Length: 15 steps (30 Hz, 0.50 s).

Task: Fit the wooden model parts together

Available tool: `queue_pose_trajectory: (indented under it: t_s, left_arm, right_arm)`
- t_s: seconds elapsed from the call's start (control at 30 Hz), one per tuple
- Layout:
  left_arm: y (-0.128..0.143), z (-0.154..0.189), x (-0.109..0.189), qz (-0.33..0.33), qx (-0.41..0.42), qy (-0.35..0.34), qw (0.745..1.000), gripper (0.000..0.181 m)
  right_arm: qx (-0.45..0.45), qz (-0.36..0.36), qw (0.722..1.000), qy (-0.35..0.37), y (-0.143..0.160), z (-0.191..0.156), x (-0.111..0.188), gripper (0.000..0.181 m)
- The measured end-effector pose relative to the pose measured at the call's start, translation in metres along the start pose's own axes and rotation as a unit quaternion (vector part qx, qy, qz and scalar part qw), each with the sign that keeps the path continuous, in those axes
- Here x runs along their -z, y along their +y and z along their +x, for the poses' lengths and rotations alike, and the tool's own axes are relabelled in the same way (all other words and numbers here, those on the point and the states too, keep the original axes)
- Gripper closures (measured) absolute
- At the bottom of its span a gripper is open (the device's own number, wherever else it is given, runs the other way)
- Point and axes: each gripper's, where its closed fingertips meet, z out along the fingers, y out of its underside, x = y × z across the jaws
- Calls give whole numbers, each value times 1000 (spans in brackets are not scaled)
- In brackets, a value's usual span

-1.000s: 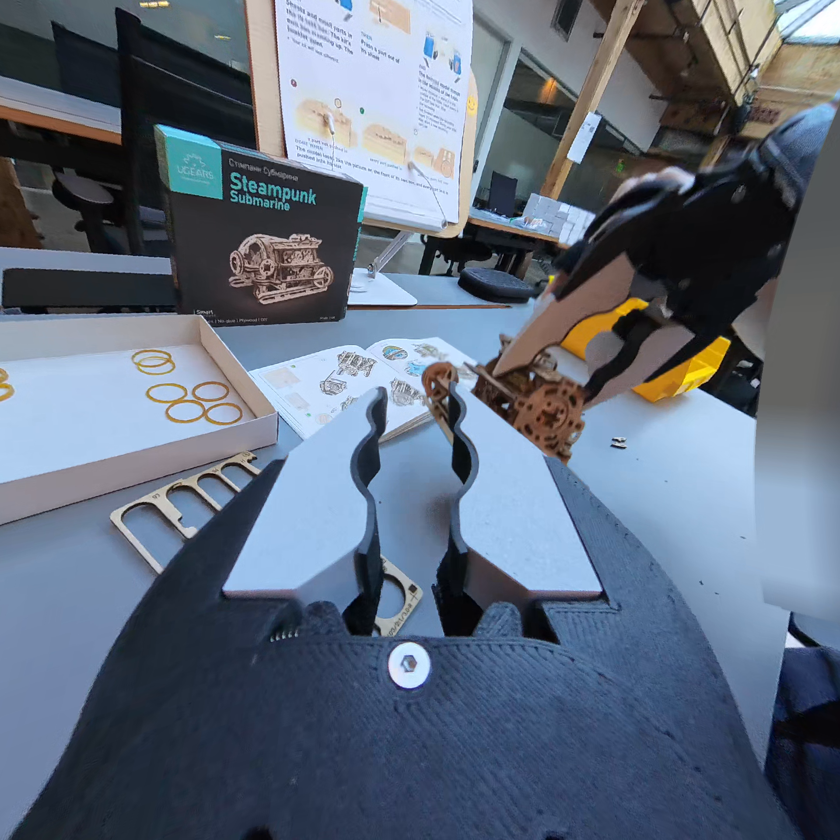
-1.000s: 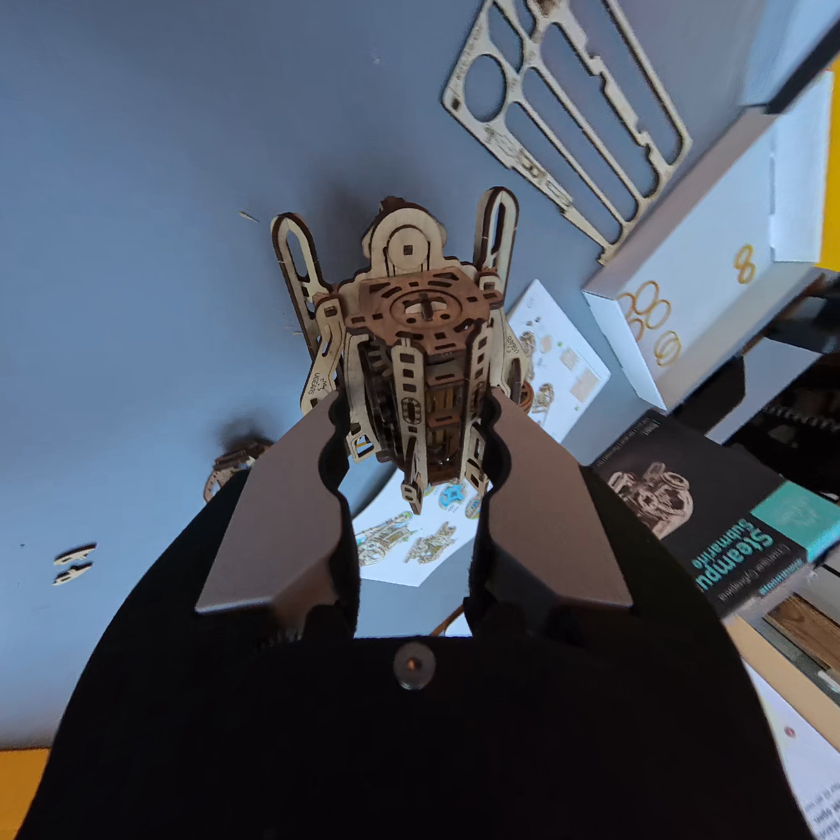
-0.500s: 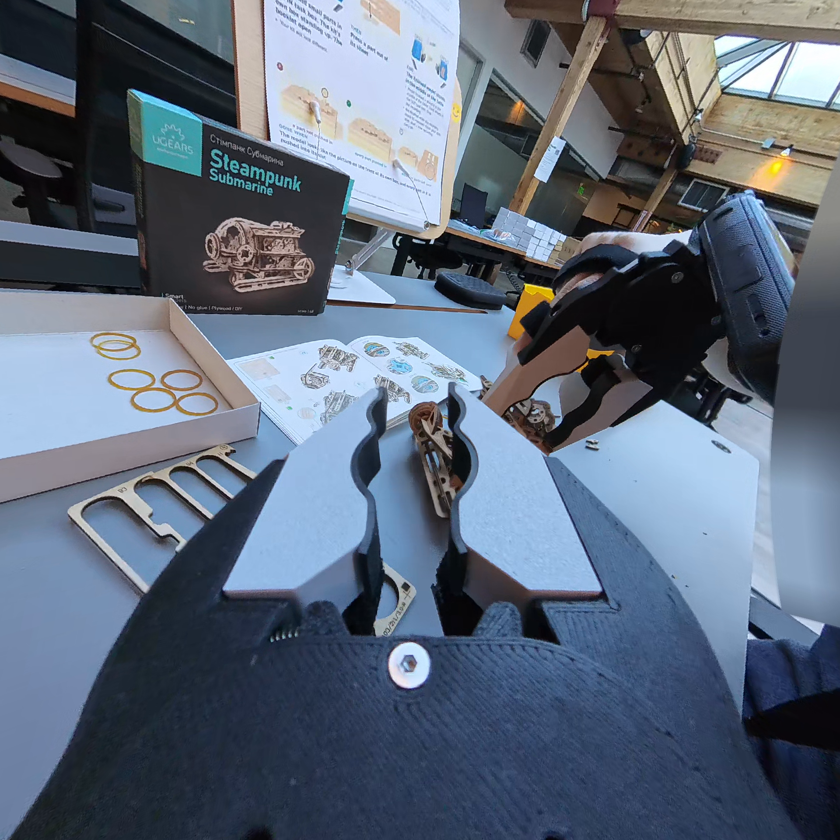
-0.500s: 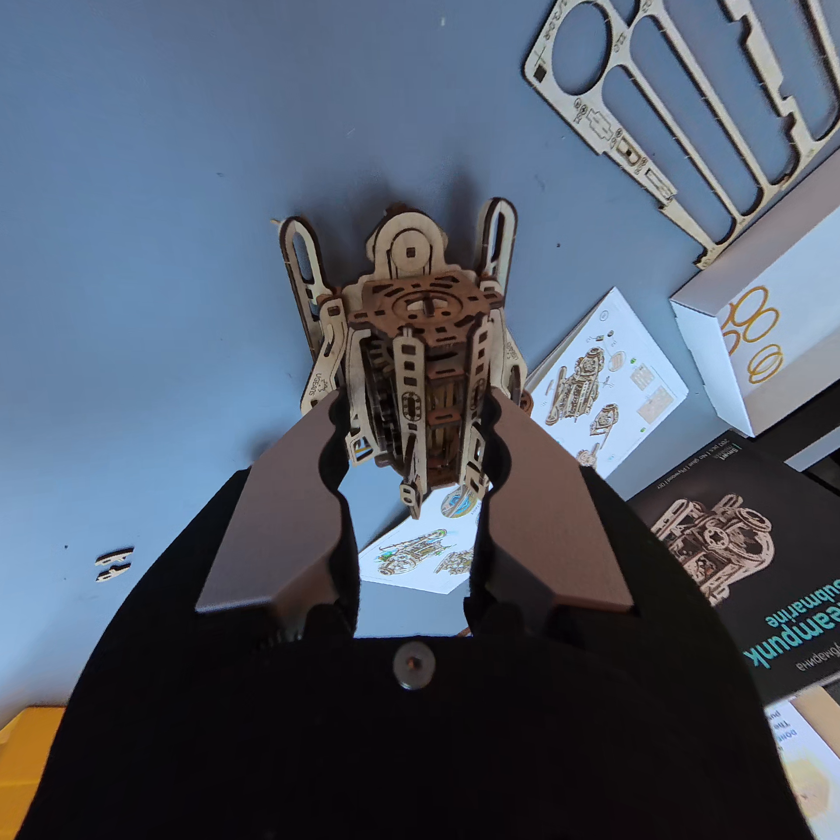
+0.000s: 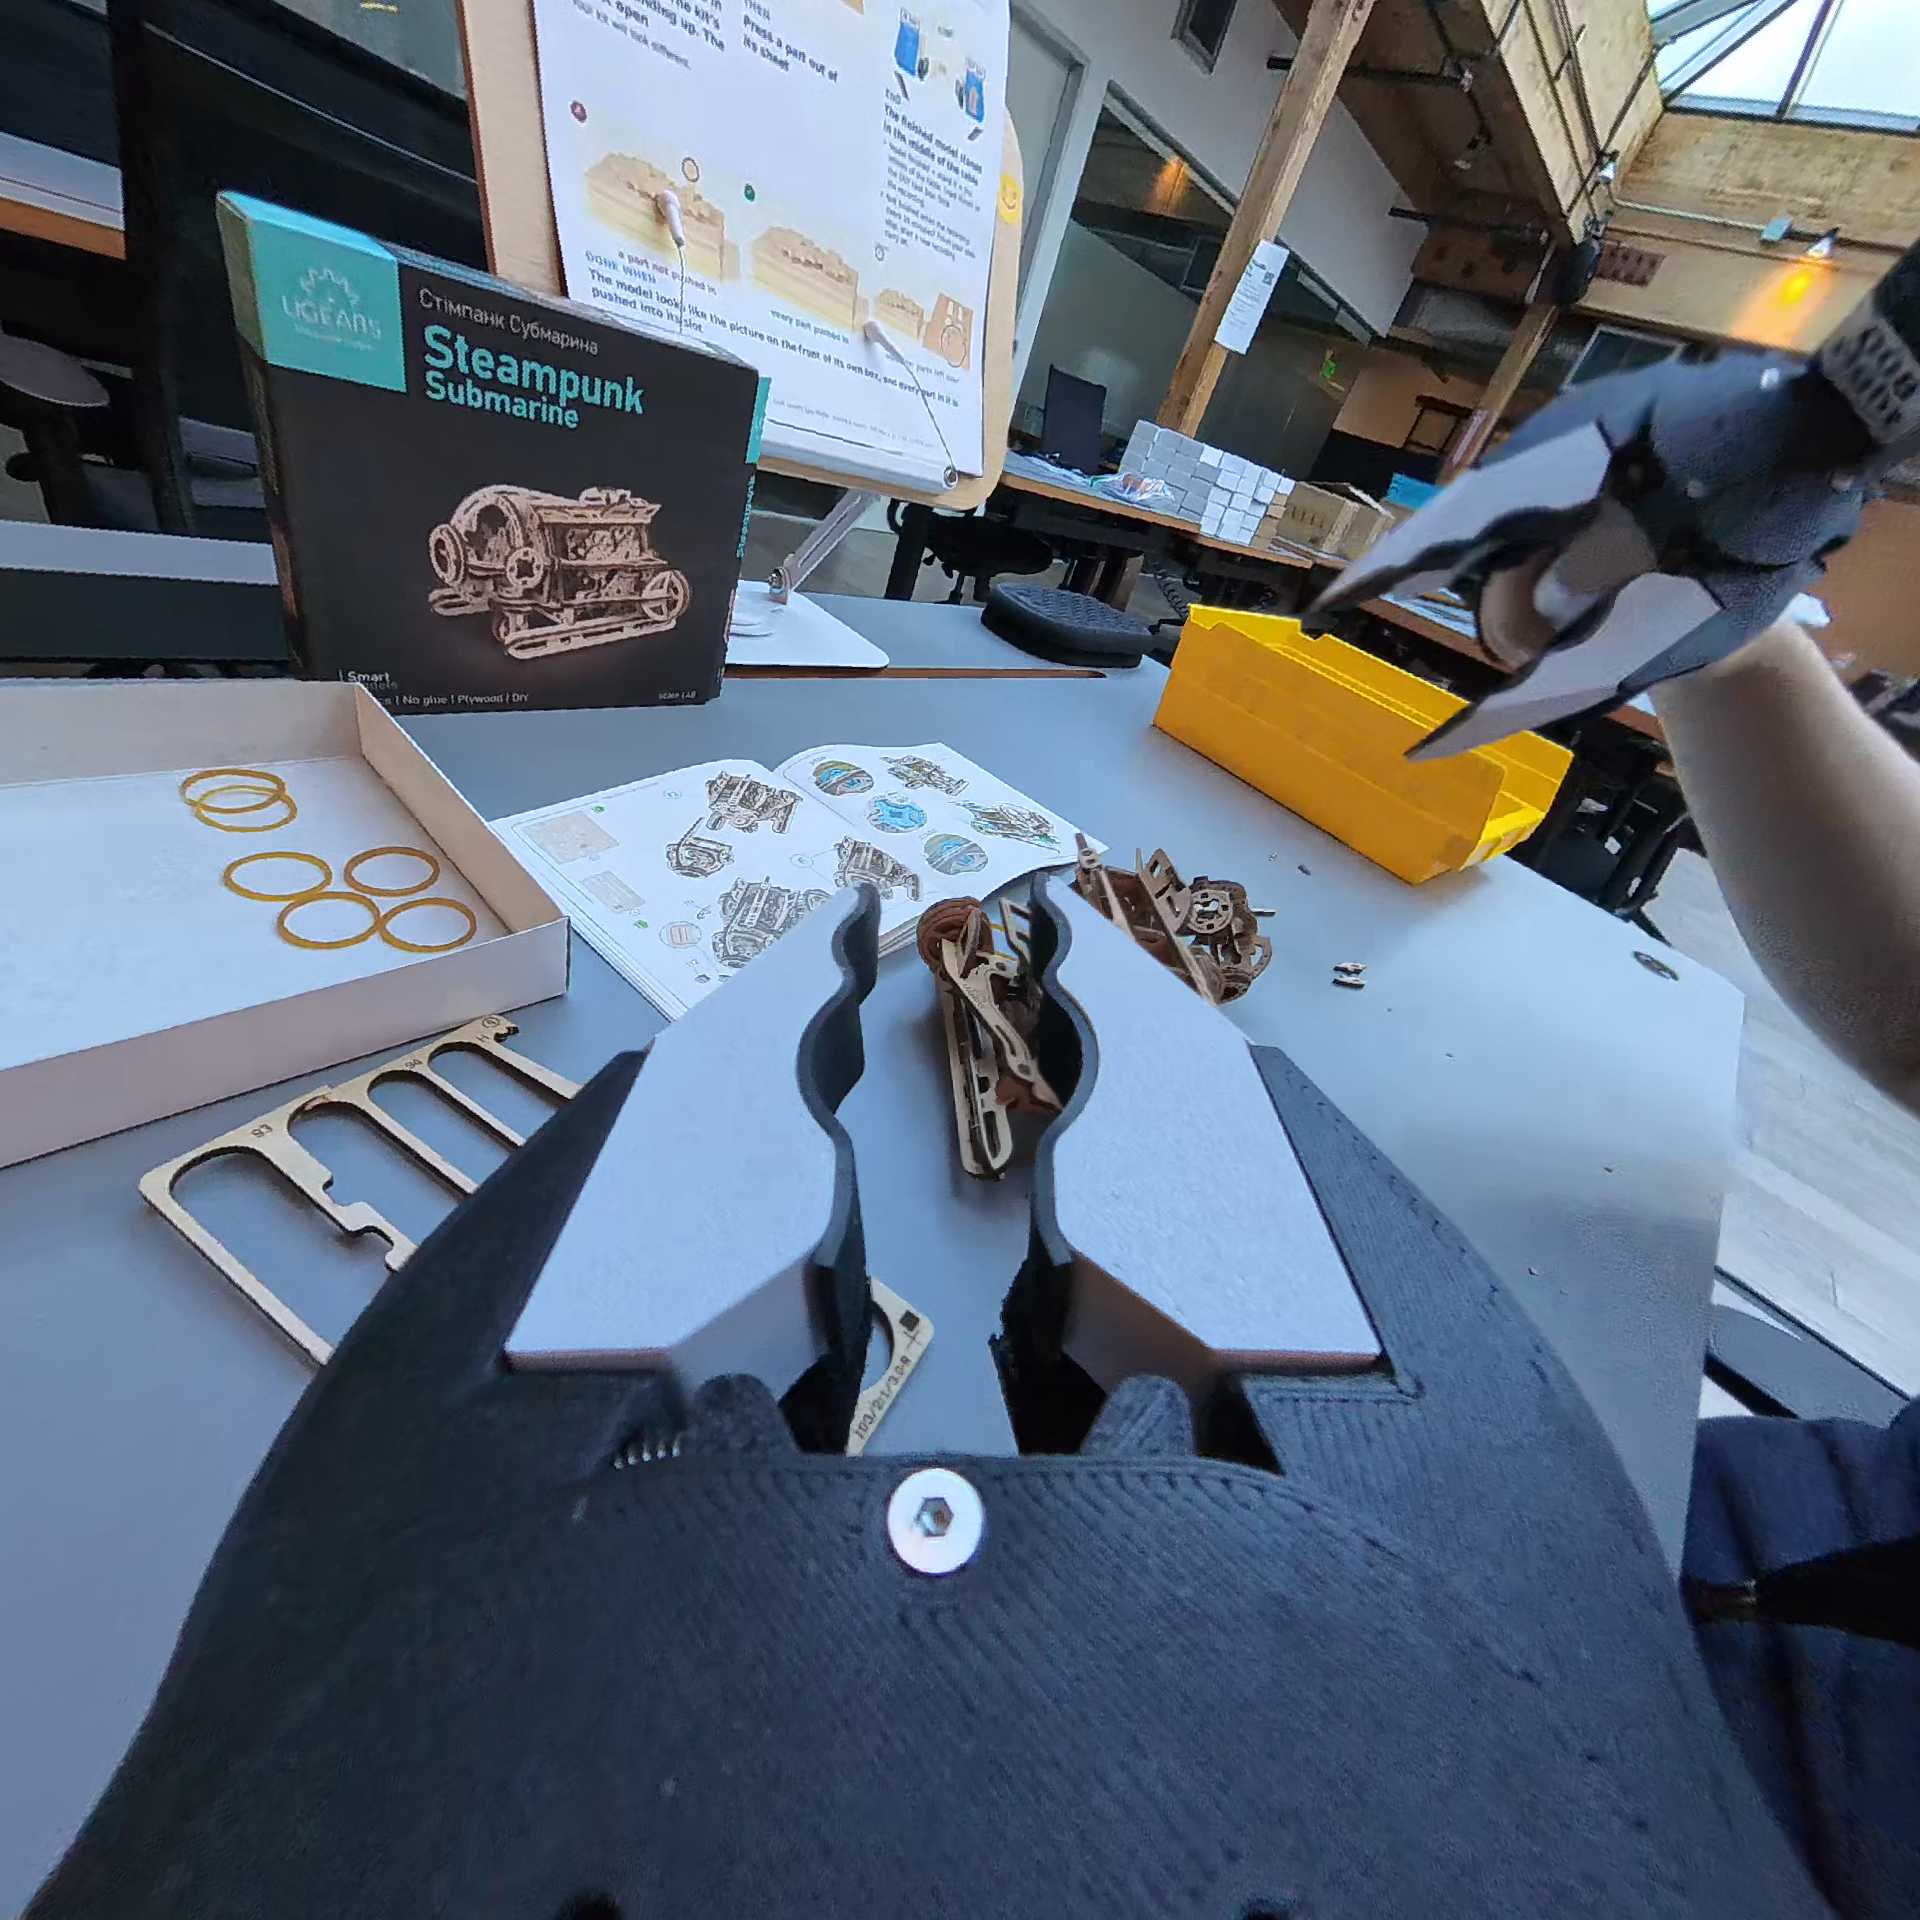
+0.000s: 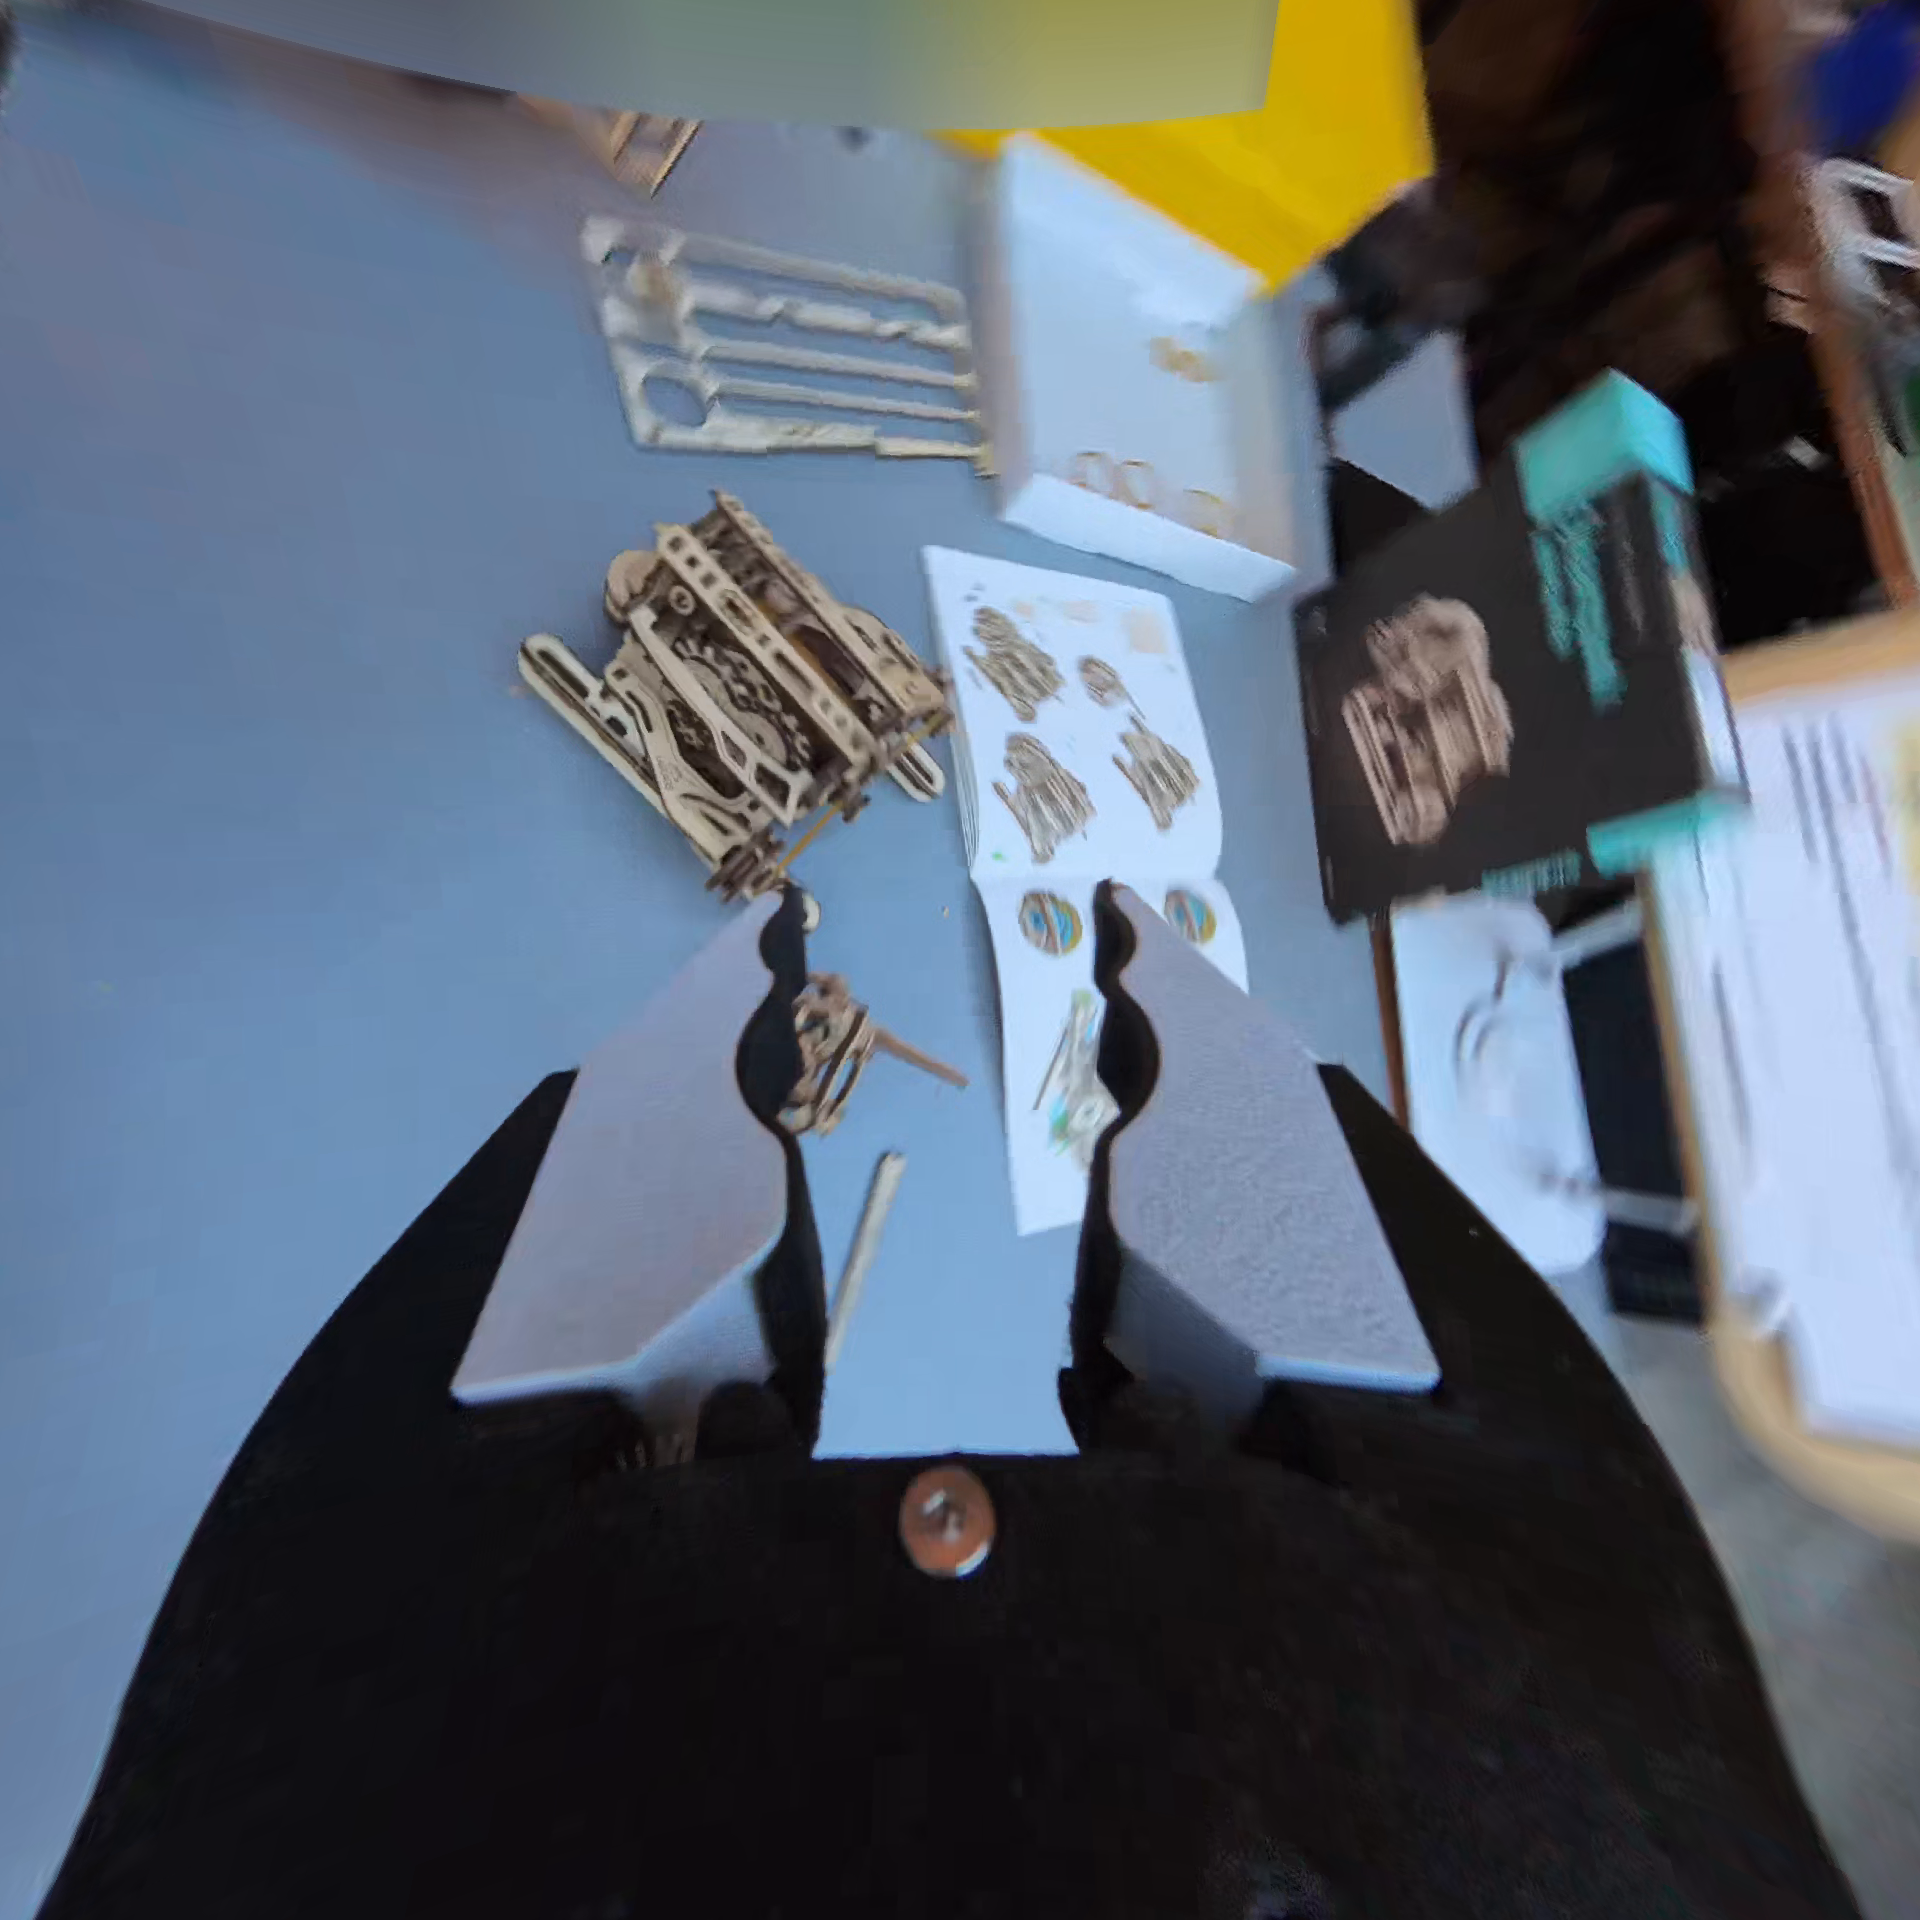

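left gripper (image 5: 951, 935): spread, wooden piece (image 5: 982, 1039) lying between its fingers | right gripper (image 6: 945, 914): spread, empty, raised | wooden model (image 6: 727, 696): on table (image 6: 260, 727), centre-left of right wrist view

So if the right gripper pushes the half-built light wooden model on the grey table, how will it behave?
The half-built light wooden model probably slides easily on the smooth grey table; its openwork looks light. Its thin slotted arms seem fragile and might snap. Lying on its side, it likely will not roll.
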Motion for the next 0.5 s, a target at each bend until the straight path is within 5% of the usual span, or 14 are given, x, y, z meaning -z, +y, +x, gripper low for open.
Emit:
queue_pose_trajectory:
  t_s: [0.17,0.33,0.5]
  left_arm:
    - [-4,17,-3,-4,-19,13,1000,154]
    - [-10,38,-7,-11,-53,15,998,155]
    - [-12,65,-12,-20,-74,22,997,155]
  right_arm:
    - [-246,56,965,77,103,-36,60,152]
    - [-271,-29,959,77,156,-85,45,156]
    - [-300,-77,950,47,190,-95,28,160]
